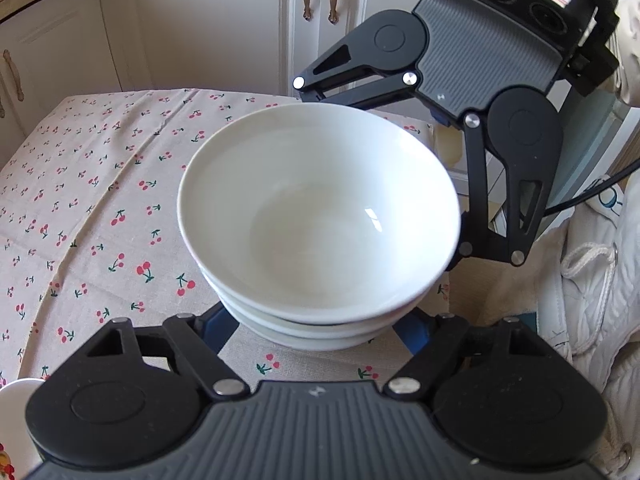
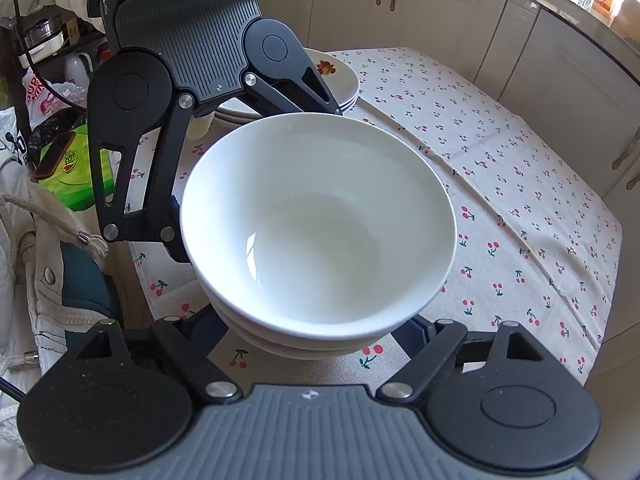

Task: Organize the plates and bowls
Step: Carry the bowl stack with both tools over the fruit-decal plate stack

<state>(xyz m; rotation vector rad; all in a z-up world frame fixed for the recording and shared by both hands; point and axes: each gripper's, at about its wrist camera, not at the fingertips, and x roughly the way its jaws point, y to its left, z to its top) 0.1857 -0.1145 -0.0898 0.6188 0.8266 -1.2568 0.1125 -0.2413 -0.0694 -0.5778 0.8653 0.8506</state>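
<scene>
A stack of three white bowls [image 1: 320, 216] fills the middle of both views [image 2: 320, 220], over the cherry-print tablecloth [image 1: 100, 200]. My left gripper [image 1: 320, 332] has its blue fingers spread wide around the stack's base, one on each side. My right gripper [image 2: 316, 332] does the same from the opposite side. Each gripper shows in the other's view, the right one at upper right [image 1: 460, 152] and the left one at upper left [image 2: 168, 140]. The fingertips are hidden under the bowls. A stack of plates [image 2: 340, 80] with a fruit print sits behind the left gripper.
White cabinets [image 1: 200, 20] stand past the table. A white dish rim [image 1: 16, 400] is at the lower left of the left view. A green box [image 2: 76, 168] and bags lie beyond the table's left edge. My white jacket [image 1: 600, 280] is at the side.
</scene>
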